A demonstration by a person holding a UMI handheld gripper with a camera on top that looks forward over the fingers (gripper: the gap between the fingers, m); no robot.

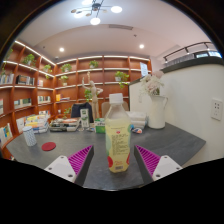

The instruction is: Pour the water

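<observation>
A clear plastic bottle (pixel 117 133) with a yellow and red label stands upright on the grey table (pixel 176 140), capless at the neck as far as I can tell. It stands between my gripper's (pixel 113 160) two fingers, with a gap at each side. The magenta pads (pixel 80 158) flank the bottle's lower half without touching it. The gripper is open. A small red cap (pixel 48 146) lies on the table to the left of the bottle.
A white pitcher (pixel 156 110) stands at the table's back right by a white wall. Boxes and small items (pixel 62 124) crowd the table's back left. Wooden shelves (pixel 60 80) line the far walls.
</observation>
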